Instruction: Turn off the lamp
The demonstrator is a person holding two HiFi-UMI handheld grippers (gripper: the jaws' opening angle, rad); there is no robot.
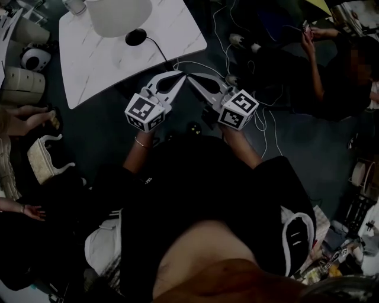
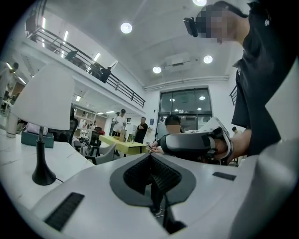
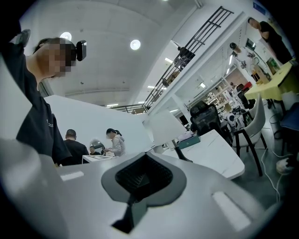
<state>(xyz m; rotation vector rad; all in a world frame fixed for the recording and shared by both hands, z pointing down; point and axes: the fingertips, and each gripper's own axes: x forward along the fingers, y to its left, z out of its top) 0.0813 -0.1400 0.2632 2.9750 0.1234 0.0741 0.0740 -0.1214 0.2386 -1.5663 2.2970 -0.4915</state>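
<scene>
The lamp [image 1: 121,15] stands toward the far side of the white, marbled tabletop [image 1: 100,65]. Its pale shade [image 2: 44,95] sits on a thin dark stem above a round black base [image 1: 135,36], and a black cord [image 1: 160,48] runs from the base toward the tabletop's near edge. The left gripper [image 1: 176,78] and the right gripper [image 1: 193,79] are held in front of the person's body, just off that near edge. They angle inward so that their tips come close beside each other in a V, well apart from the lamp. In the left gripper view the ribbed dark fingers [image 2: 140,173] are pressed together with nothing between them. The lamp stands off to their left, and a teal box [image 2: 37,139] lies on the tabletop behind its stem. In the right gripper view the fingers [image 3: 140,176] are likewise pressed together and hold nothing, and the lamp shows beyond them to the right. On the dark floor [image 1: 106,142] to the right of the grippers lie loose white cables [image 1: 269,127], and another person [image 1: 323,71] sits near them.
</scene>
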